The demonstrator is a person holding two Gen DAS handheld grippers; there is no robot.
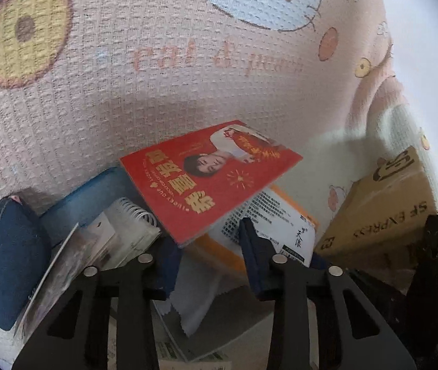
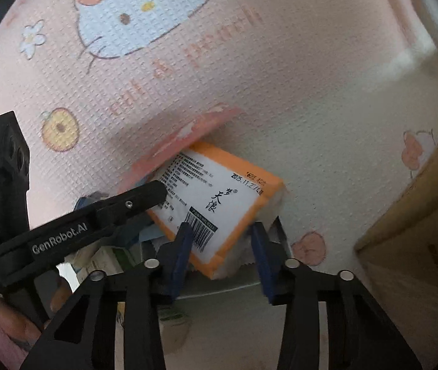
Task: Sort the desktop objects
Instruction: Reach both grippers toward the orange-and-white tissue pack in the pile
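Note:
A red card packet with gold characters lies tilted on an orange-and-white tissue pack. My left gripper is open; its fingers stand on either side of the packet's near corner without closing on it. In the right wrist view the tissue pack lies between my right gripper's open blue fingers, with the red packet behind it. The left gripper's black body crosses that view at the left.
A denim pouch, a blue case, a spiral notepad and papers lie at the left. A brown SF Express carton stands at the right, also in the right wrist view. A pink Hello Kitty cloth covers the surface.

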